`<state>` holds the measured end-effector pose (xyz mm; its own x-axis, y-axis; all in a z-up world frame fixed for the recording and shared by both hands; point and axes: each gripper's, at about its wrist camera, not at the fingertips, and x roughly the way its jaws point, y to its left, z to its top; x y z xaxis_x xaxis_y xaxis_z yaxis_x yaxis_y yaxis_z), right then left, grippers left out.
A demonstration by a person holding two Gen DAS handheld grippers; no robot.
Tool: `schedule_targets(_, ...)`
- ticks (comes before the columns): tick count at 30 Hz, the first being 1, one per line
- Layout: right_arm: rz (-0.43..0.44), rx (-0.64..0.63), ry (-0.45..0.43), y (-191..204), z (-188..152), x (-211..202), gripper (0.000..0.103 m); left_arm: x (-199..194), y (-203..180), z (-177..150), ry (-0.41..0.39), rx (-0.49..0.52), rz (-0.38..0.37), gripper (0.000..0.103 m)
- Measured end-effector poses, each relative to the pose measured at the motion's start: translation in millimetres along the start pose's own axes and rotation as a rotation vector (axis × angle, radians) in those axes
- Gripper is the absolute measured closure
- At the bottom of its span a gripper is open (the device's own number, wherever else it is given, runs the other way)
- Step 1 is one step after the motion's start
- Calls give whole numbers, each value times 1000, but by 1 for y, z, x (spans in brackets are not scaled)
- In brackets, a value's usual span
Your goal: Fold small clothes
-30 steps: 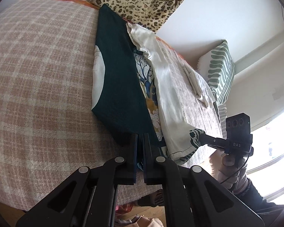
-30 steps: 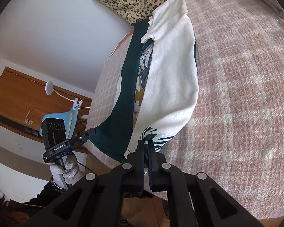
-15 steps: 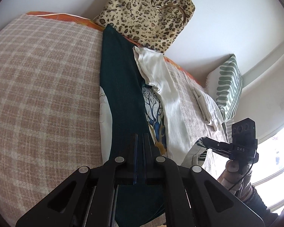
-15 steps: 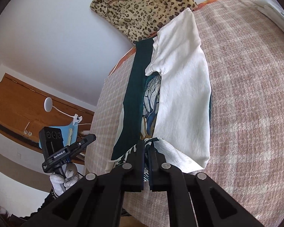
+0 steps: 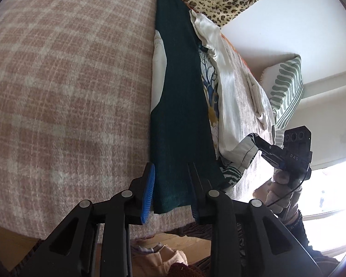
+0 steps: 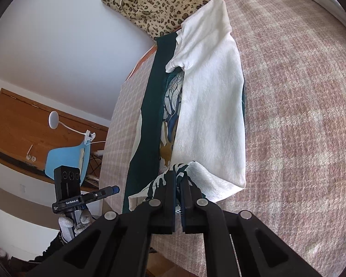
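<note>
Shirt point(image 5: 182, 106) lying on the bed point(image 5: 69, 92) near its edge looks light, soft and slippery, so grab hems: left claw point(image 5: 170, 189) has just been opening around the green fold, right claw point(image 6: 177, 184) pinches the printed corner.

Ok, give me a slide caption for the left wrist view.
Left gripper just opened over the garment's dark green fold on the plaid bed; right gripper pinches its hem.

Lying across the bed: a pink checked blanket point(image 5: 69, 87). Leaning against the white wall point(image 6: 64, 41): a leopard-print bag point(image 6: 159, 2). Resting nearby: a green striped pillow point(image 5: 286, 87). Standing beyond: a blue chair point(image 6: 67, 157) and a wooden cabinet point(image 6: 13, 124).
</note>
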<state>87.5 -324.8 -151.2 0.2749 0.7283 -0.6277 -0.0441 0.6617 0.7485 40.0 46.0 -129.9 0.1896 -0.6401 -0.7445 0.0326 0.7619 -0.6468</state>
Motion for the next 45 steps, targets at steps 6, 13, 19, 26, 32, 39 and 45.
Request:
schedule_targets(6, -16, 20, 8, -10, -18, -8, 102, 15, -5, -20, 42, 8, 6, 77)
schedule_targets(13, -30, -8, 13, -7, -23, -8, 102, 10, -2, -21, -13, -9, 42, 77)
schedule_targets(19, -28, -8, 15, -5, -21, -5, 102, 10, 12, -12, -6, -47, 25, 69)
schedule_targets(26, -37, -14, 18, -4, -23, -4, 102, 19, 8, -13, 27, -45, -31, 69)
schedule_targets(32, -34, 4, 32, -10, -27, -3, 102, 26, 2, -13, 53, -10, -27, 102)
schedule_targets(39, -2, 21, 20, -9, -20, -7, 102, 17, -10, 3, -29, -20, -98, 102)
schedule_targets(45, 24, 50, 3, -7, -1, -11, 102, 9, -27, 31, -93, 8, -131, 102)
